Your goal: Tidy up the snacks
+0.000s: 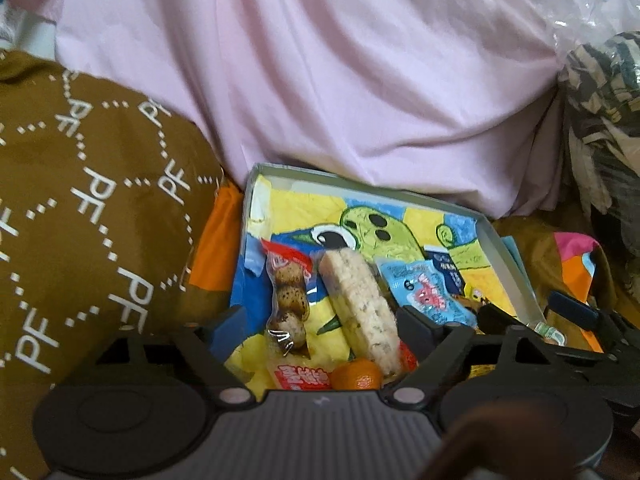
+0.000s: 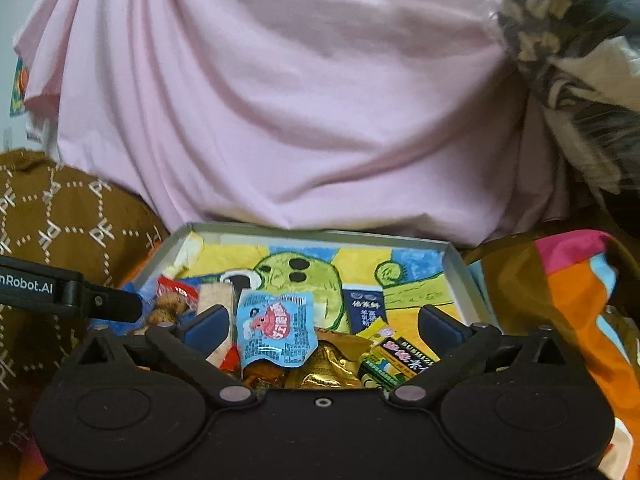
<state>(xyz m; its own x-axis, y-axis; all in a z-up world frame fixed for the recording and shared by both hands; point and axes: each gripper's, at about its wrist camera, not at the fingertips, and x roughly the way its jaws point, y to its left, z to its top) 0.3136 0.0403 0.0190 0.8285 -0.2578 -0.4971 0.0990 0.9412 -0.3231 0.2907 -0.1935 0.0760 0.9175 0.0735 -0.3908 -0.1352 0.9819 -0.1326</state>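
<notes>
A shallow grey tray [image 1: 500, 240] [image 2: 320, 234] lined with a bright crayon drawing holds the snacks. My left gripper [image 1: 320, 324] hangs open over its left part, fingers either side of a clear pack of speckled eggs [image 1: 288, 300] and a pale rice bar [image 1: 360, 308], gripping neither. A mandarin [image 1: 356, 376] and a red-and-white packet [image 1: 300, 376] lie nearest the camera. My right gripper [image 2: 326, 326] is open above a light-blue packet [image 2: 276, 324], a gold packet [image 2: 332, 364], a green-and-black packet [image 2: 396, 356] and a dark-blue sachet [image 2: 366, 312].
A big pink cloth bundle [image 1: 340, 80] rises right behind the tray. A brown cushion with white lettering [image 1: 80, 200] presses against the left side. Orange and pink patterned fabric [image 2: 572, 300] lies to the right, and plastic-wrapped patterned bedding [image 2: 572, 40] sits above it.
</notes>
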